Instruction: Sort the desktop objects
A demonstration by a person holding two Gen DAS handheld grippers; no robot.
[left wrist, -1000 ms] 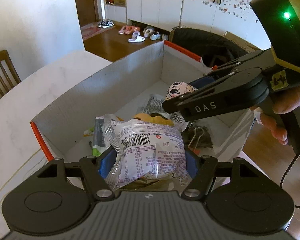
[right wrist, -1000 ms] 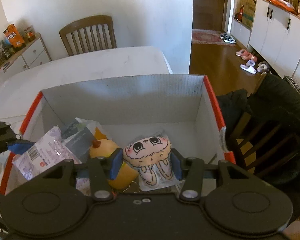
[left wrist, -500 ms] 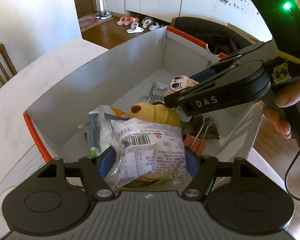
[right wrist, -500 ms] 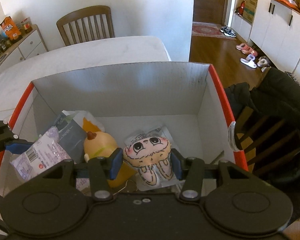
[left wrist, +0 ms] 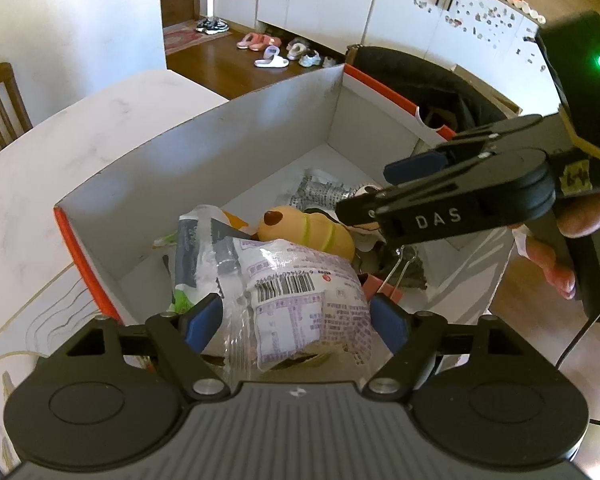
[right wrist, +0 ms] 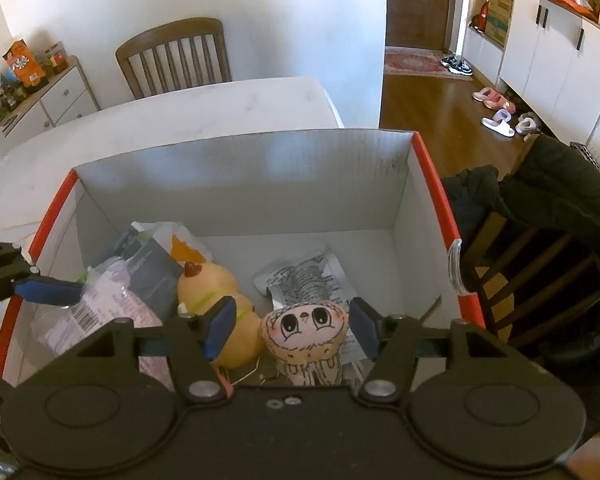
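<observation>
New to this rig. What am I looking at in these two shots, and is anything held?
No robot arm here: a person carries a two-finger gripper in each hand, with a fisheye camera on each looking along its fingers. One picture is from the left gripper, the other from the right gripper. Both hang over a white cardboard box with red edges on a pale table. The left jaws are opening around a barcoded snack packet; the right jaws are opening around a cartoon-face plush, with gaps showing. A yellow toy lies between them.
</observation>
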